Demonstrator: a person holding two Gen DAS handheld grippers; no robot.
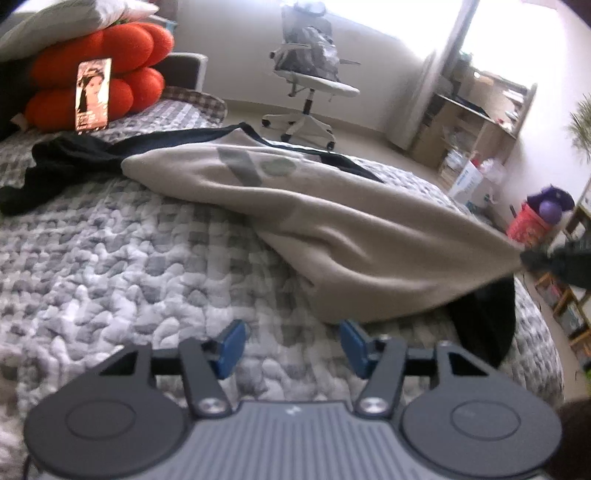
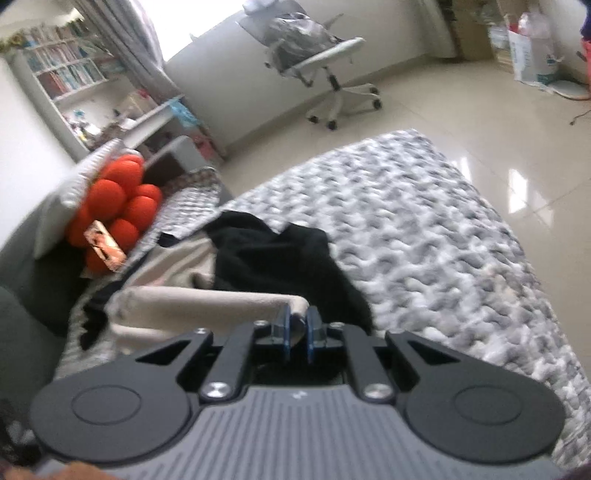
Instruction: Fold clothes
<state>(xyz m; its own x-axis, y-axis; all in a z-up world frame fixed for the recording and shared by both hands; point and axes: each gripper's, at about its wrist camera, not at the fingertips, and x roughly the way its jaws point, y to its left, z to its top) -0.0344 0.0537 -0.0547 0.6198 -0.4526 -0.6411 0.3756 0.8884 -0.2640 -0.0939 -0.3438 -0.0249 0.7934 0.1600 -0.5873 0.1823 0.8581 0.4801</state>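
A beige garment with dark trim and a grey print lies on the grey checked bed cover. One corner is drawn up off the bed toward the right edge of the left wrist view, where my right gripper grips it. In the right wrist view my right gripper is shut on a beige fold, and the garment's black part lies just beyond it. My left gripper hovers low over the cover. It is open with nothing between its blue pads, just short of the garment's near hem.
An orange cushion under a white pillow, with a small picture card leaning on it, sits at the head of the bed. A white office chair stands on the tiled floor. Shelves line the wall.
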